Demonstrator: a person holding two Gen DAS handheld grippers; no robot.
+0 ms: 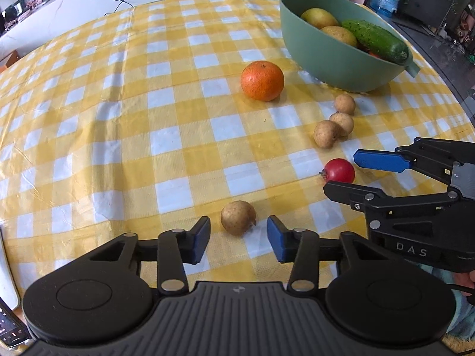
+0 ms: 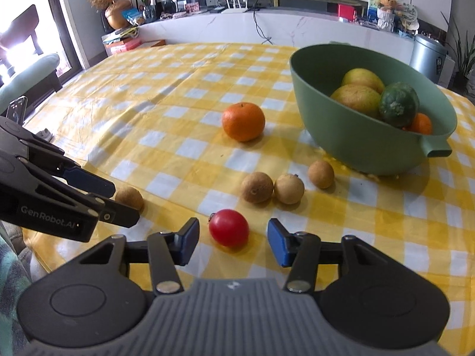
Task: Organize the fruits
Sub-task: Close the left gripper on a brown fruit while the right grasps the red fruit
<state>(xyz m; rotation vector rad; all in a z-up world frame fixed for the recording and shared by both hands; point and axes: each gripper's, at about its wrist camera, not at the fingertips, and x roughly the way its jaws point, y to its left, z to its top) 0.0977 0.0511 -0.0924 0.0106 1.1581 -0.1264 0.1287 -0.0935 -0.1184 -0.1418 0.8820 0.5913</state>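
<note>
Left wrist view: left hand-held gripper [image 1: 238,235] spread, small round tan-skinned fruit [image 1: 237,217] between its blue pads, untouched, on the yellow-checked tabletop [image 1: 118,136].
Right wrist view: right hand-held gripper [image 2: 233,238] spread astride the small round red fruit [image 2: 228,227], pads clear.
Destination: green plastic bowl [image 2: 350,136] lies beyond, to the right; right hand nearer.

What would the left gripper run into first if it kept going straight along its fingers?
Most likely the small brown fruit, which lies on the checked tablecloth between the left gripper's open fingers, untouched. Depth is uncertain; past the fruit, only cloth lies ahead.
</note>
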